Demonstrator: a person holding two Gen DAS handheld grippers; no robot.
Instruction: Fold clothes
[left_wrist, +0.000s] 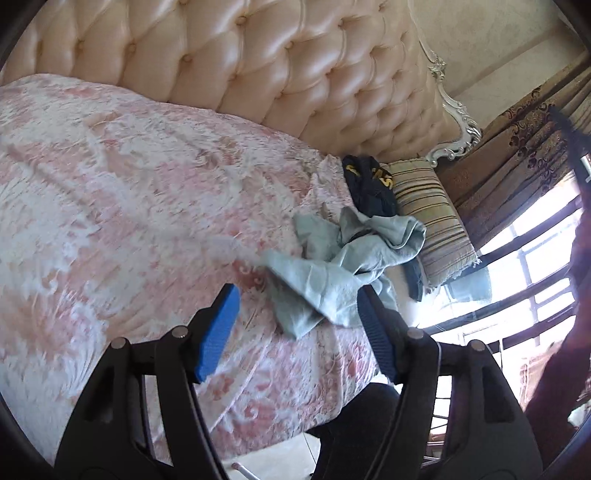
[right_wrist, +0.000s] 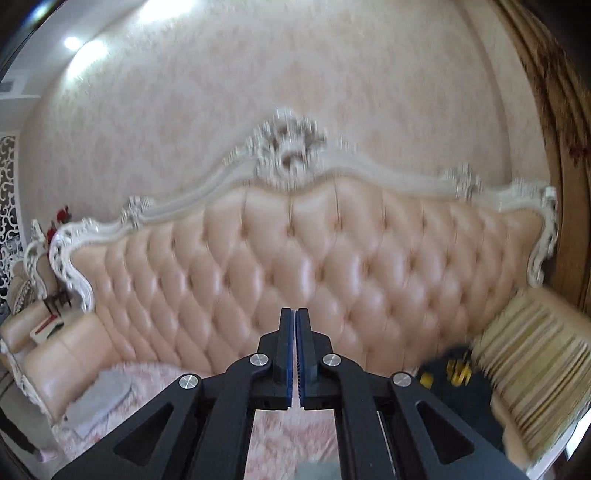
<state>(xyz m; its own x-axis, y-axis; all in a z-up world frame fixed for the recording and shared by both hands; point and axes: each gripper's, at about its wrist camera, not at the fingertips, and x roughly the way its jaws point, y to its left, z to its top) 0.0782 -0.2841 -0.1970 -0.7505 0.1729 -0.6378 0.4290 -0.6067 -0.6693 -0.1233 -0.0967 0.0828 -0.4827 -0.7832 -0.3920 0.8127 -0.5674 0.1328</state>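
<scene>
Left tool: jaws wide apart, empty, above the bed. Right tool: jaws pressed together, holding nothing, aimed at the headboard. Pale blue garment: crumpled on the bed, near a dark navy garment and striped pillow.

Bedspread left of light blue garment: wide, bare, free passage. Far side blocked: tufted headboard. Right of garment: dark garment, striped pillow crowd edge.
</scene>
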